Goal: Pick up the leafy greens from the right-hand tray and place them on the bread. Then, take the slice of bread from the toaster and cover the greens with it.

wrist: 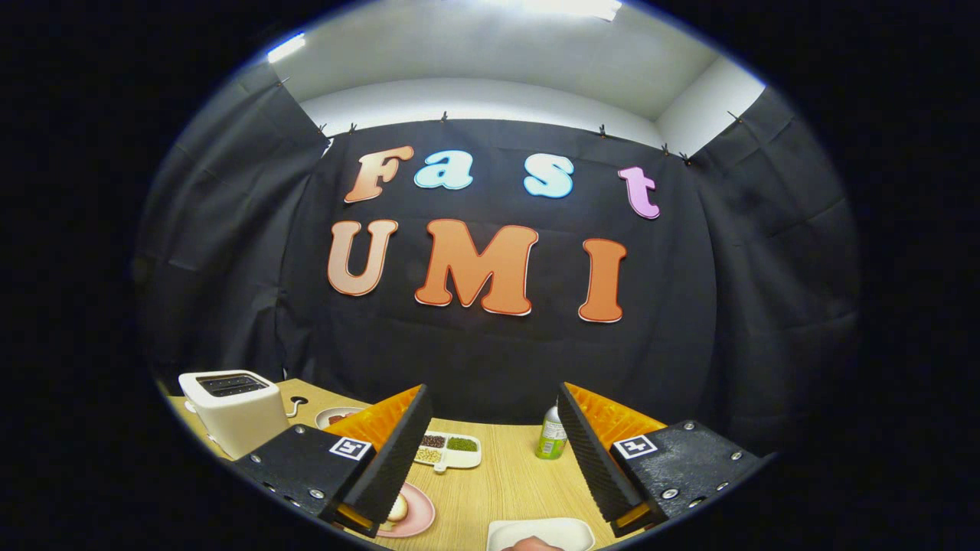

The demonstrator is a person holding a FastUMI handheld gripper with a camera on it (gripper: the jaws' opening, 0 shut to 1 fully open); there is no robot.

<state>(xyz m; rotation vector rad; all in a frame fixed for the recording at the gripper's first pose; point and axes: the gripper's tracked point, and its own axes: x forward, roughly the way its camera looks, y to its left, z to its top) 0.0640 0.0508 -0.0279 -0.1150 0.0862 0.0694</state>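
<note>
Fingers (490,451) spread wide, holding nothing, above the tabletop (505,482). Toaster (233,409) beyond the left finger; white tray (540,533) between them.

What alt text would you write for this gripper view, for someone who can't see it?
The gripper hangs open and empty above a wooden table. Beyond its fingers stand a white toaster, a divided dish and a green bottle. A pink plate and a white tray lie nearer.

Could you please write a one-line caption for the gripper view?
Open claw above wooden table, framing white toaster, pink plate and green bottle.
</note>
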